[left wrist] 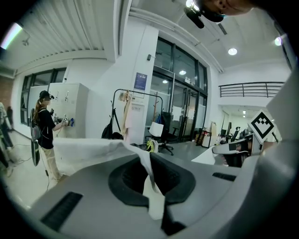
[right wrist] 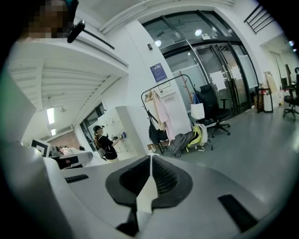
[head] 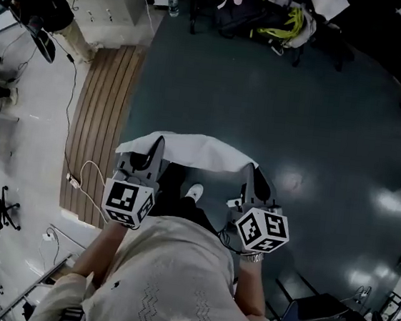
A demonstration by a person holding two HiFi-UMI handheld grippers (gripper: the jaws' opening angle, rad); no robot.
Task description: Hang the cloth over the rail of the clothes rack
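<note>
Dark grey polished floor (head: 285,115) fills most of the head view, with a strip of wooden decking (head: 101,116) along its left side and pale flooring beyond that. At the bottom of that view the wearer's pale top and forearms show, and each hand holds a gripper out in front.

A white cloth (head: 187,150) is stretched in a shallow, sagging band between the two grippers, off the floor and above a white shoe (head: 194,191).

The left gripper (head: 158,144) has its jaws closed on the cloth's left corner. Its own view shows the pads pressed together with a fold of cloth pinched between them, and the rest of the sheet spreading away to the left of the frame.

The right gripper (head: 249,170) is clamped on the cloth's right corner. In its own view the pads meet, and a small white flap sticks out behind them. Both grippers point forward and a little downward.

The clothes rack (right wrist: 161,85) stands well away across the floor, against a white wall beside tall glass doors (right wrist: 224,70). Pale garments (right wrist: 161,112) hang from it. Bags, one of them yellow-green (right wrist: 198,135), lie at its foot, and a black office chair (right wrist: 217,114) stands just beside it.

Further left, another person (right wrist: 105,142) in a dark top and cap faces a white cabinet (right wrist: 131,130), with arms raised toward it.
</note>
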